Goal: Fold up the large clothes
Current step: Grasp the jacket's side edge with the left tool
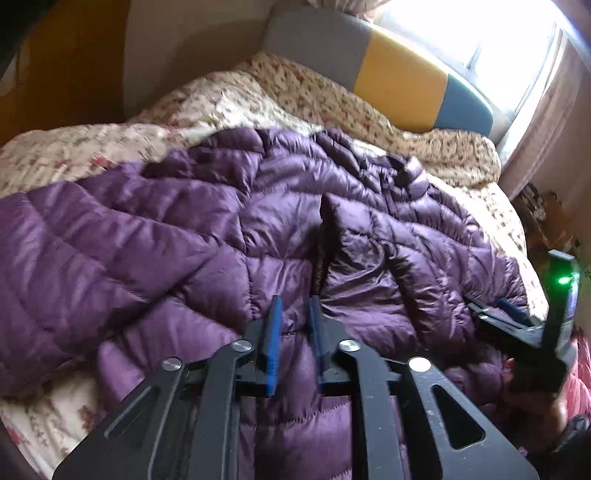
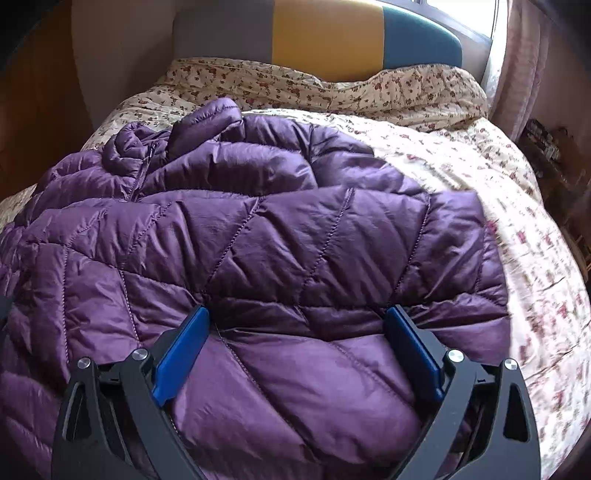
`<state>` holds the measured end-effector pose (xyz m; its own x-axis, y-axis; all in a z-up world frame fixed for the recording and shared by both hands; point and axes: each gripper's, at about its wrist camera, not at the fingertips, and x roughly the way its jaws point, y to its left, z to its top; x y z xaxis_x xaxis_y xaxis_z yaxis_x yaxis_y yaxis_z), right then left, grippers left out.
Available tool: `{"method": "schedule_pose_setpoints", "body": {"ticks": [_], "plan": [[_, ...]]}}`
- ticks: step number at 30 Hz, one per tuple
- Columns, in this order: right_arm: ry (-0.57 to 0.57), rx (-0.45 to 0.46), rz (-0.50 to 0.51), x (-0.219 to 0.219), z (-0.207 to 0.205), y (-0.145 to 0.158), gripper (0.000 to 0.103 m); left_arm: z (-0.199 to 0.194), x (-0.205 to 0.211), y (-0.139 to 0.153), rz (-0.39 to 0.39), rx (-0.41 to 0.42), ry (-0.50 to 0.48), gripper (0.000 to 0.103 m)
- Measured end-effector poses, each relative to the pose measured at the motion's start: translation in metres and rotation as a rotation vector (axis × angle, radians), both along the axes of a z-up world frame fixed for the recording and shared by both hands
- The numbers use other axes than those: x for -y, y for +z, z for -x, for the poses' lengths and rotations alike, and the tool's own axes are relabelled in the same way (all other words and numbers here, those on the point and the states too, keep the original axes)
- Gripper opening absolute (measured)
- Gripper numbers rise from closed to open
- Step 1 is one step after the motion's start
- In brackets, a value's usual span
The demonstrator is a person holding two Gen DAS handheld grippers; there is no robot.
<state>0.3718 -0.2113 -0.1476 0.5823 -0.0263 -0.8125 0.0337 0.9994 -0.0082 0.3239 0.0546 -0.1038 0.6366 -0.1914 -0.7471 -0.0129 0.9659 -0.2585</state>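
A large purple quilted puffer jacket (image 1: pixel 229 236) lies spread on a bed with a floral cover (image 1: pixel 110 147). My left gripper (image 1: pixel 294 306) hovers over the jacket's lower middle, its blue pads (image 1: pixel 275 332) a narrow gap apart with jacket fabric between them. My right gripper (image 2: pixel 297 314) is wide open, its blue pads (image 2: pixel 181 354) resting on either side of a folded jacket panel (image 2: pixel 295 251). The right gripper also shows at the right edge of the left wrist view (image 1: pixel 513 314). The jacket's collar and zip (image 2: pixel 147 158) lie at the far left.
A grey, yellow and blue headboard (image 2: pixel 325 33) stands behind the bed. A bright window (image 1: pixel 480 44) and pink curtain (image 2: pixel 517 66) are at the right. Dark cluttered shelves (image 2: pixel 546 147) stand beside the bed's right edge. A wooden door (image 1: pixel 66 66) is at the left.
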Motion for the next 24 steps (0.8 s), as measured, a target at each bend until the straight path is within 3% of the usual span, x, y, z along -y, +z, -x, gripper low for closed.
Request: {"method": "schedule_pose_setpoints", "body": {"ticks": [1, 2, 7, 11, 15, 21, 24], "plan": [[-0.001, 0.001, 0.008, -0.003, -0.001, -0.004, 0.096, 0.005, 0.0, 0.006, -0.006, 0.029, 0.011, 0.058], [0.001, 0.0, 0.018, -0.005, -0.002, -0.006, 0.096, 0.009, 0.001, 0.01, -0.015, 0.055, 0.019, 0.073], [0.013, -0.007, 0.036, -0.01, -0.007, -0.011, 0.097, 0.009, 0.023, 0.024, -0.037, 0.114, -0.029, 0.073], [0.012, 0.001, 0.029, -0.009, -0.006, -0.014, 0.097, -0.016, 0.053, 0.009, -0.079, 0.06, -0.094, 0.055], [0.011, 0.008, 0.015, -0.007, -0.005, -0.014, 0.097, -0.039, 0.059, -0.027, -0.124, -0.042, -0.078, 0.054], [0.015, 0.009, 0.01, -0.005, -0.007, -0.016, 0.099, -0.038, 0.057, -0.036, -0.129, -0.016, -0.057, 0.054], [0.014, 0.012, 0.012, -0.006, -0.007, -0.017, 0.099, -0.033, 0.05, -0.032, -0.088, -0.019, -0.037, 0.055]]}}
